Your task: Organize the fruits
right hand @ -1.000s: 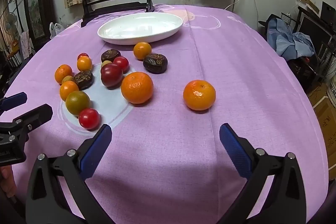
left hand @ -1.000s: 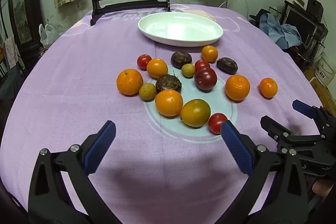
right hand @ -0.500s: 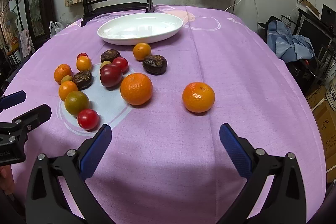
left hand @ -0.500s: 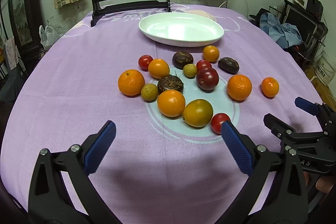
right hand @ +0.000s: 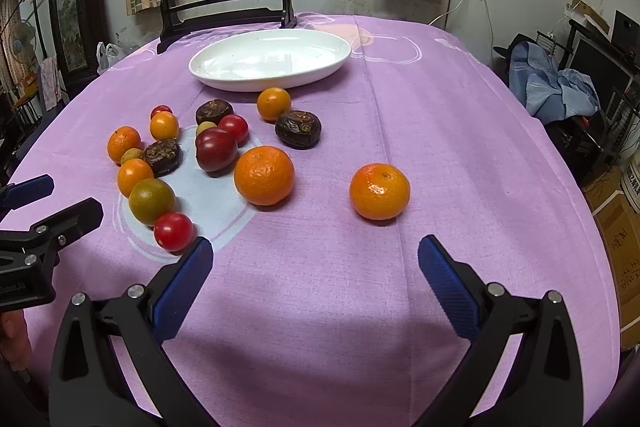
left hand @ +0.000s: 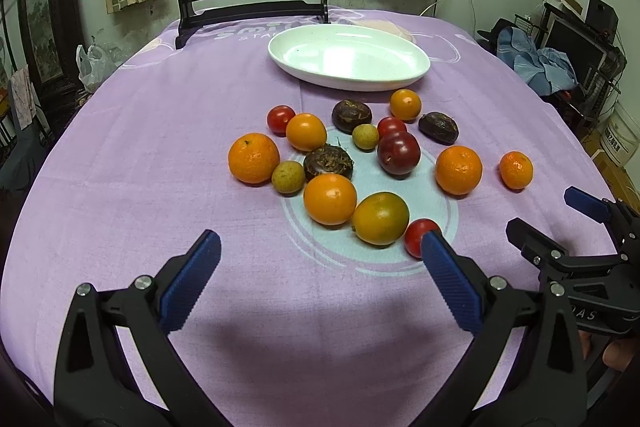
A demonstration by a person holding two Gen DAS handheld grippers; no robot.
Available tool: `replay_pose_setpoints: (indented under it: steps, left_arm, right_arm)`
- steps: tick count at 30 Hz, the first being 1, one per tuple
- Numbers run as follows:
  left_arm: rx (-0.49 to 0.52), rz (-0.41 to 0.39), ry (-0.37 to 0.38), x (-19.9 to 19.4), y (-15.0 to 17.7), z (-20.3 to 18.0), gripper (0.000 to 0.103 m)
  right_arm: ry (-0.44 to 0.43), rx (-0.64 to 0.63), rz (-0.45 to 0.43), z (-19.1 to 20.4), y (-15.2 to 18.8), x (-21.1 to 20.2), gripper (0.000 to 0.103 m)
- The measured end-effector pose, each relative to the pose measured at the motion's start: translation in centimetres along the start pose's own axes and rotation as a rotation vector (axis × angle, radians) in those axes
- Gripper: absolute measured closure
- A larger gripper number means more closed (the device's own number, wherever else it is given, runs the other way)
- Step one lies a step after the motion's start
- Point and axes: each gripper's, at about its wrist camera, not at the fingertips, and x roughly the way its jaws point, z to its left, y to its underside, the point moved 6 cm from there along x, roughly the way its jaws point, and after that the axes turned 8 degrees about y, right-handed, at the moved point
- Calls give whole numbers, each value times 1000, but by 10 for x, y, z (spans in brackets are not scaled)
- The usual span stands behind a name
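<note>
Each gripper, left gripper (left hand: 320, 259) and right gripper (right hand: 316, 259), has 2 black plastic fingers (left hand: 188, 283) with ribbed blue pads and silver screws behind them.

1. Left tongs (left hand: 320, 259) are spread wide with nothing between the blue pads, hanging low over the table (left hand: 140, 147).
2. Right tongs (right hand: 316, 263) look the same: wide apart, holding nothing.
3. They sit side by side, each one poking into the other's view, with a bit of hand (left hand: 612, 351) behind the right one.
</note>
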Motion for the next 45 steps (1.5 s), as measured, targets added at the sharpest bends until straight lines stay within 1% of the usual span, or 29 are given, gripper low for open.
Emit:
replay_pose_setpoints:
  steps: [45]
  left_arm:
    - [1,1,13,-2,4,-6,2]
  right_arm:
    - [-4,1,7,1,6,-1,1]
